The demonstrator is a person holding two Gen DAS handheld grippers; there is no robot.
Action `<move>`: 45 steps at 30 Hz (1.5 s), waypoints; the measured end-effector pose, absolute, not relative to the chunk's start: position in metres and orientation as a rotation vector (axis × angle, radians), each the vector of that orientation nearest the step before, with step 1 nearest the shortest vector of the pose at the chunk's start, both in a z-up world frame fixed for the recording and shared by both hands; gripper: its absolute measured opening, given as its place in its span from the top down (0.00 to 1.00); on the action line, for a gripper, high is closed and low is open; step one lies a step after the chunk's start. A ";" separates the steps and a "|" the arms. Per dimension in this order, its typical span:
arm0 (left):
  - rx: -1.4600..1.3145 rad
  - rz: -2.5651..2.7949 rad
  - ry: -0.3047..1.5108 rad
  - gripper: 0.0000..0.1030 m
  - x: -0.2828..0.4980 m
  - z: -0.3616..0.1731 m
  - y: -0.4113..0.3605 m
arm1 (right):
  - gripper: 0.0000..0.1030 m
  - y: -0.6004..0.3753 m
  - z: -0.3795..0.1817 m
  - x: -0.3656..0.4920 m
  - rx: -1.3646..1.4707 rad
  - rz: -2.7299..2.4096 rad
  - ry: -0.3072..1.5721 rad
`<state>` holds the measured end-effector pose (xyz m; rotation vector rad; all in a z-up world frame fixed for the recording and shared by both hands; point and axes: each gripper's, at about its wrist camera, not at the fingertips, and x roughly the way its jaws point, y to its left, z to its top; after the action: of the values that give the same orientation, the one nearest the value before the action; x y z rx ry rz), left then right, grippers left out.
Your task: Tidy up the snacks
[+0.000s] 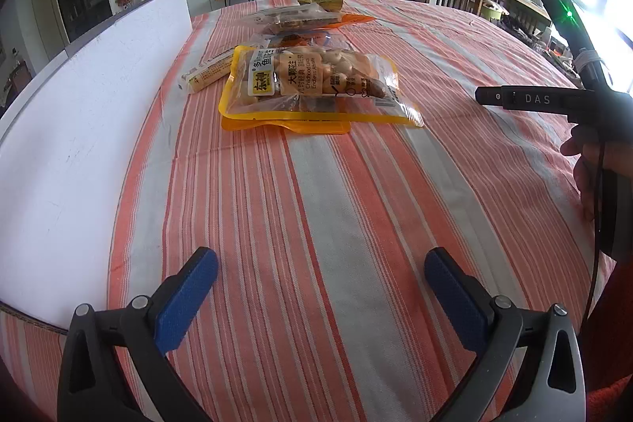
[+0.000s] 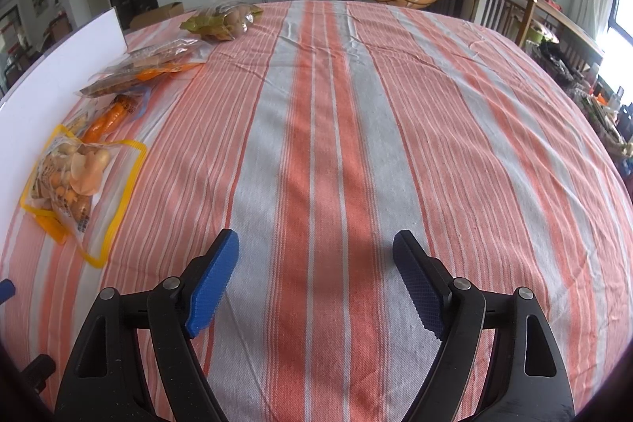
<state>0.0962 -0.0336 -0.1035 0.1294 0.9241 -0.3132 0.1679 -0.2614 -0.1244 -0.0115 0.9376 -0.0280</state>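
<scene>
Several snack packs lie in a loose line beside the white board (image 1: pixel 79 129) at the left, so I judge that board marks where they belong. Nearest my left gripper (image 1: pixel 320 287) is the yellow-edged bag (image 1: pixel 312 86), with a small wrapped stick (image 1: pixel 207 72) touching its left edge and more clear packs (image 1: pixel 292 18) strung out behind it. My left claw is released, pads wide with only striped tablecloth (image 1: pixel 356 184) between them, pointing at that bag as the likely first pick. Further right, my right gripper (image 2: pixel 316 279) is equally spread and empty above bare cloth, well apart from every snack, presumably parked clear.
</scene>
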 end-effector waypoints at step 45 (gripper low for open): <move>0.140 -0.311 0.965 0.00 0.091 -0.104 -0.029 | 0.19 -0.262 -0.124 0.167 -0.010 -0.027 0.939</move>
<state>0.0909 -0.0288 -0.1035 0.1400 0.9646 -0.3112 0.1672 -0.2617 -0.1242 -0.0100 0.9386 -0.0271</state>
